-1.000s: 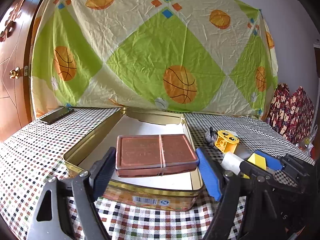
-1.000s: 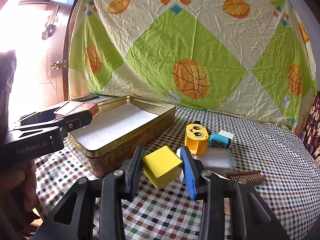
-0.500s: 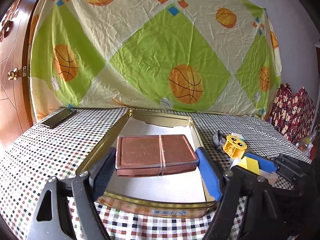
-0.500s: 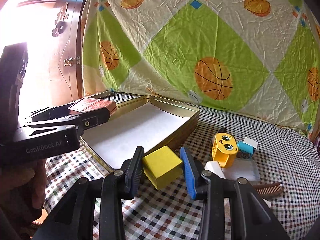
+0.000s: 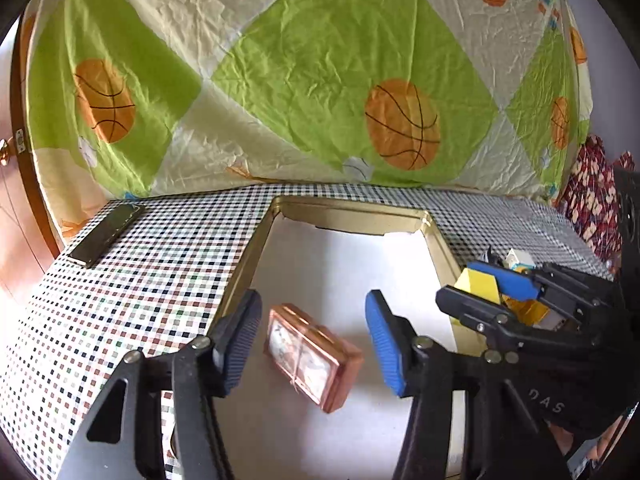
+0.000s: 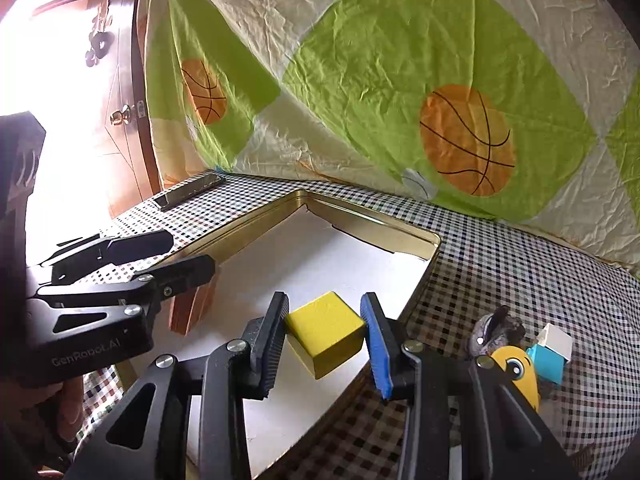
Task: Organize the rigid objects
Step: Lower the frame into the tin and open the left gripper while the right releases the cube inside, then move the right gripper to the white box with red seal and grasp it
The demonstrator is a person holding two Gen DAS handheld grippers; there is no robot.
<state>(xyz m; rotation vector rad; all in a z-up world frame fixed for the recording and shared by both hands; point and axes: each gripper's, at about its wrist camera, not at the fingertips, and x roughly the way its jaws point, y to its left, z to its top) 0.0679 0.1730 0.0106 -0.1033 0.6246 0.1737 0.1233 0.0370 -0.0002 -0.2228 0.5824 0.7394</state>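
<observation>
left tongs (image 5: 312, 340) parted above brown box (image 5: 312, 360); right tongs (image 6: 325, 336) grip yellow block (image 6: 325, 332).

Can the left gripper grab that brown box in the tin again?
Probably yes. The left gripper is open, and the brown box lies on the white floor of the tin right between its fingers. Nothing is in the way; the right gripper, with its yellow block, is off to the side.

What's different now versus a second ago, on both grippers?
The left gripper let go: the copper-coloured case now lies inside the gold tin, jaws open. The right gripper carried the yellow block over the tin, still clamped. The phone stayed put.
</observation>
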